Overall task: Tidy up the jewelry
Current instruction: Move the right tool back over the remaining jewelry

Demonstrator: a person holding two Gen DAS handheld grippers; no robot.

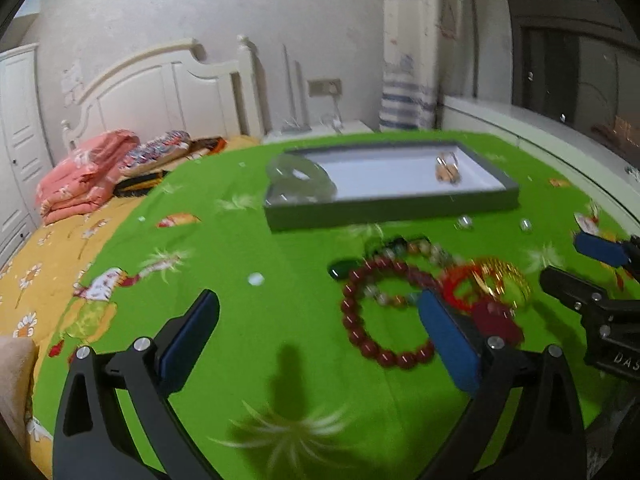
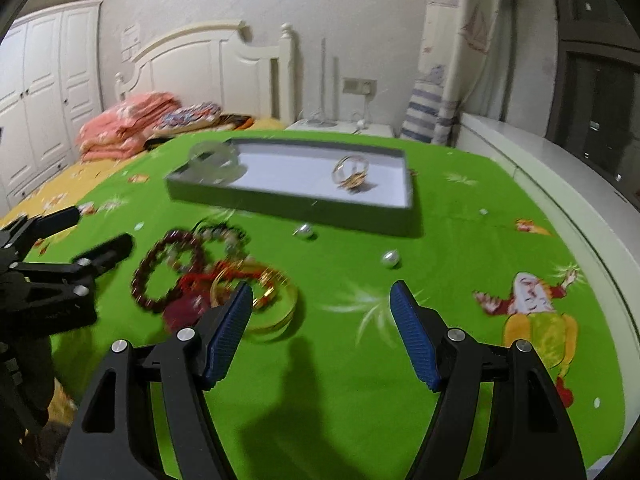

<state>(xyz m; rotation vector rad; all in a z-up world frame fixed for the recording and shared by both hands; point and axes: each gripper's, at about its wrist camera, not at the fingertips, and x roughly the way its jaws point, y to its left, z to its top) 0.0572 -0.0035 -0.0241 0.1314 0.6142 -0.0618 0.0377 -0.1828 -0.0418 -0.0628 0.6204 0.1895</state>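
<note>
A grey jewelry tray [image 1: 394, 205] [image 2: 280, 201] lies on the green cloth. In it are a pale green bangle [image 1: 303, 179] [image 2: 216, 163] and gold rings [image 1: 447, 168] [image 2: 352, 171]. A pile of jewelry lies in front of the tray: a dark red bead bracelet [image 1: 362, 334] [image 2: 150, 276], a multicolour bead bracelet [image 1: 416, 249] [image 2: 224, 234], a red string piece [image 1: 460, 292] and a gold bangle [image 1: 506, 278] [image 2: 276, 304]. Two pearl earrings [image 2: 306, 232] [image 2: 390, 259] lie loose. My left gripper [image 1: 320, 316] is open beside the pile. My right gripper [image 2: 322, 294] is open, empty, just right of the gold bangle.
The green cloth [image 2: 460, 240] covers a bed with a yellow sheet [image 1: 48, 264]. Folded pink quilts [image 1: 84, 172] and a white headboard [image 1: 168, 88] are at the back left. A white sill [image 2: 560, 184] runs along the right edge. A bedside table [image 2: 344, 126] stands behind.
</note>
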